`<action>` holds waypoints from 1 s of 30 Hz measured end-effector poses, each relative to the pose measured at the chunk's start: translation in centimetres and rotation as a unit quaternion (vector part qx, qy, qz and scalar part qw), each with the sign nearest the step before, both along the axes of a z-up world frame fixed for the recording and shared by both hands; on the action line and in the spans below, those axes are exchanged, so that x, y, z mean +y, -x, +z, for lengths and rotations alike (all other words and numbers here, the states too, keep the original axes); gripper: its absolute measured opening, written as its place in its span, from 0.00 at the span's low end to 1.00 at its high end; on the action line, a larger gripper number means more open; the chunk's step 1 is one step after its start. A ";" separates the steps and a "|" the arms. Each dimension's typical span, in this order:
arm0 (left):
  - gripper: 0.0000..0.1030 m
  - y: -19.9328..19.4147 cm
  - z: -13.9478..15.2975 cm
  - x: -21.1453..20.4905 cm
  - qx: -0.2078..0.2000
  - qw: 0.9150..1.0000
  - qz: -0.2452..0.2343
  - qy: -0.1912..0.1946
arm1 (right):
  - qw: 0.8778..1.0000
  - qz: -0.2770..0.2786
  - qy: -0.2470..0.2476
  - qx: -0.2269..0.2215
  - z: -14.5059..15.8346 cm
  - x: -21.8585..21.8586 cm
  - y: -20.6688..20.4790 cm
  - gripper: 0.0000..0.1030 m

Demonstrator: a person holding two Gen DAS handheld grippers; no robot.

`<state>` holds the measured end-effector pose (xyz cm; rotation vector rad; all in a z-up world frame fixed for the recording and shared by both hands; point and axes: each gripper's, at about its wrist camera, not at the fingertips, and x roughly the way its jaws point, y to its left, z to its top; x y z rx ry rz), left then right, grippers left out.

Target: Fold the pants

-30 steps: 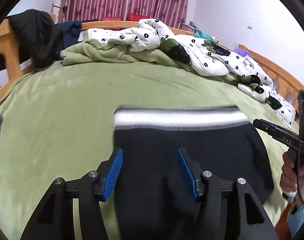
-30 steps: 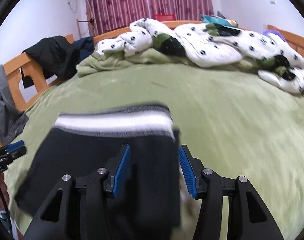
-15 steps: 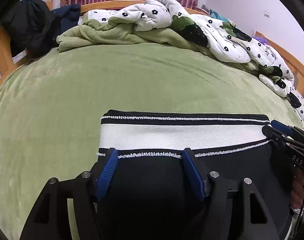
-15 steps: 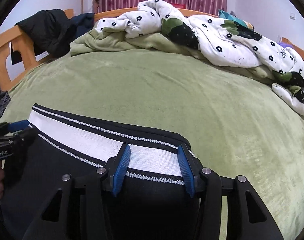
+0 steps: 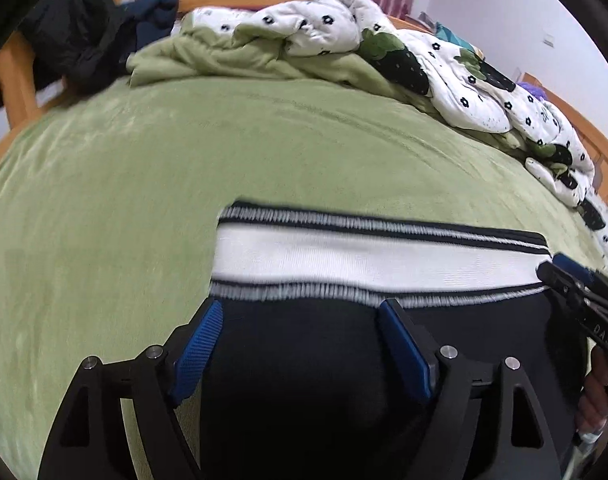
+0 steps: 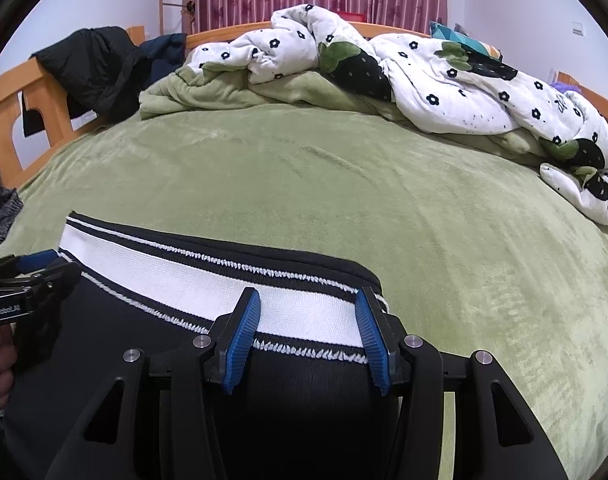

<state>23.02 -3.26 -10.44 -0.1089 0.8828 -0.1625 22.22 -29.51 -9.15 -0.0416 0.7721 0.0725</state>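
Black pants [image 5: 304, 380] lower part cut off below frame edge.

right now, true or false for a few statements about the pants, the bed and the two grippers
1. The pants lie on a green blanket. True.
2. The waistband is solid red. False: it is white with black edging.
3. The left gripper is clamped shut. False: its jaws have just been opening and stand apart over the black cloth.
4. A flowered quilt is heaped at the far side. True.
5. The right gripper points at the waistband's corner. True.
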 end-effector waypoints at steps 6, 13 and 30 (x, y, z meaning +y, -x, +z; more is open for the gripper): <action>0.74 7.1 0.3 2.4 0.061 0.996 0.011 0.058 | 0.995 -0.027 -0.082 0.048 2.0 -2.0 7.7 0.49; 0.74 18.7 5.2 3.9 0.040 0.995 0.013 0.087 | 0.996 -0.056 -0.066 0.027 5.6 -2.4 18.8 0.52; 0.75 31.9 11.4 0.3 -0.033 0.999 0.012 -0.005 | 0.995 -0.094 -0.017 -0.039 11.9 -0.9 32.7 0.96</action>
